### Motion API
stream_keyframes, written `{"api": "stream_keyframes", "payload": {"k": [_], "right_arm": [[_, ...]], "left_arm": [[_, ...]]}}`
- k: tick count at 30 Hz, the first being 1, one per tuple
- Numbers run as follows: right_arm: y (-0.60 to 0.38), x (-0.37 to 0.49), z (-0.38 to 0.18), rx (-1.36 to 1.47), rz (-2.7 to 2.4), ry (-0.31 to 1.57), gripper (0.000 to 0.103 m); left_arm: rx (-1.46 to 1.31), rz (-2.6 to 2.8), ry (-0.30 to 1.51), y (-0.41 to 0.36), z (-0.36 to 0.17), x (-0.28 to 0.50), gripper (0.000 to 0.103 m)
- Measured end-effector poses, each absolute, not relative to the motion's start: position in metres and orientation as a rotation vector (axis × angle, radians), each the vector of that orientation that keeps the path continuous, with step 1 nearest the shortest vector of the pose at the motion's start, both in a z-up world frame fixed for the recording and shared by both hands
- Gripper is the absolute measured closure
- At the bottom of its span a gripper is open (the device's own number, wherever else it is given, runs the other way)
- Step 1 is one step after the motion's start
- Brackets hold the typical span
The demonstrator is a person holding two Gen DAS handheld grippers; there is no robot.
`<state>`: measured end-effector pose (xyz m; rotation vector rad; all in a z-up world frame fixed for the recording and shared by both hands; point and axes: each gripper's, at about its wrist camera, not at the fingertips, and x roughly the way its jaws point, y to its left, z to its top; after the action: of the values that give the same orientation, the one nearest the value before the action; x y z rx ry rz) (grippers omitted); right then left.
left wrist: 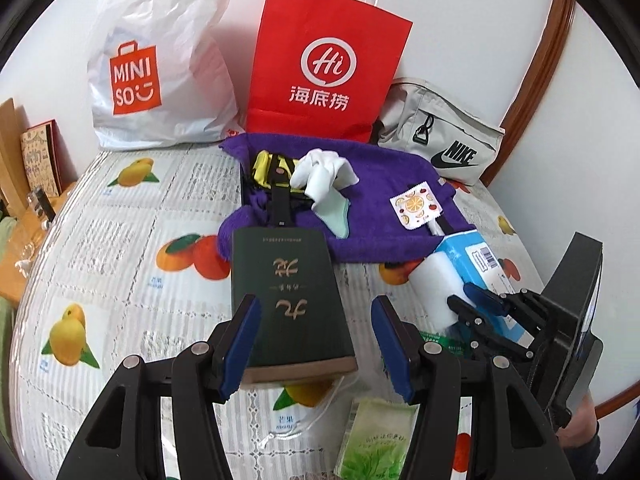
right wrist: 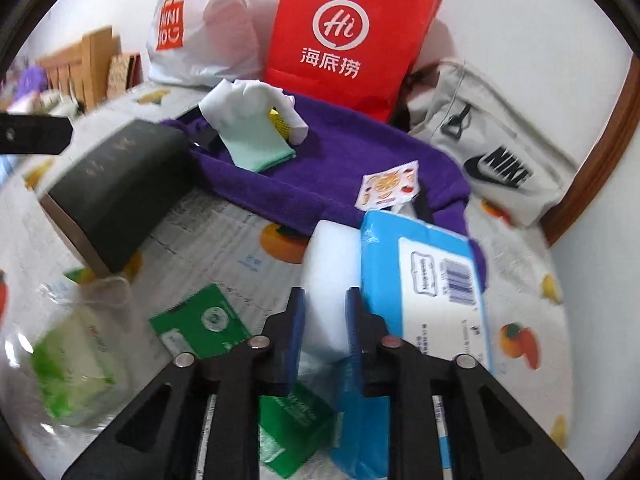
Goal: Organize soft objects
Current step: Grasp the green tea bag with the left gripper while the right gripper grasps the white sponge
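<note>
1. We see the purple towel [left wrist: 372,216] spread at the table's [left wrist: 100,240] far edge, white gloves [left wrist: 324,176] lying on it.
2. Our left gripper [left wrist: 316,348] is spread, the dark green book [left wrist: 288,300] between its fingers, untouched on the right.
3. Our right gripper [right wrist: 326,336] pinches the white sponge [right wrist: 330,280] beside the blue tissue pack [right wrist: 424,280], near the towel's right corner.

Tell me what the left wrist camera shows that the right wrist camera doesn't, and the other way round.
Only the left wrist view shows the left gripper with its jaws set around the dark green book, plus a yellow and black item on the purple towel. Only the right wrist view shows the green packet lying flat on the tablecloth. Both show the right gripper closed on the white block, the blue tissue pack, the red paper bag and the grey pouch.
</note>
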<state>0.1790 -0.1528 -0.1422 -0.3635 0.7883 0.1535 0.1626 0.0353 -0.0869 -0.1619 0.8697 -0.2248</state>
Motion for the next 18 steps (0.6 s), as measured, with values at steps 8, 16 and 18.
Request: {"api": "stream_keyframes", "payload": {"k": [8, 16, 18], "right_arm": [[-0.168, 0.162, -0.12, -0.216, 0.237, 0.784, 0.094], [-0.175, 0.122, -0.104, -0.14, 0.286, 0.76, 0.094], [-0.181, 0.111, -0.1, -0.124, 0.289, 0.755, 0.094]], "left_arm": [[-0.171, -0.22, 0.865, 0.042, -0.088, 0.143, 0.048], [-0.163, -0.23, 0.867, 0.038, -0.092, 0.112, 0.048], [-0.155, -0.246, 0.876, 0.033, -0.095, 0.103, 0.048]]}}
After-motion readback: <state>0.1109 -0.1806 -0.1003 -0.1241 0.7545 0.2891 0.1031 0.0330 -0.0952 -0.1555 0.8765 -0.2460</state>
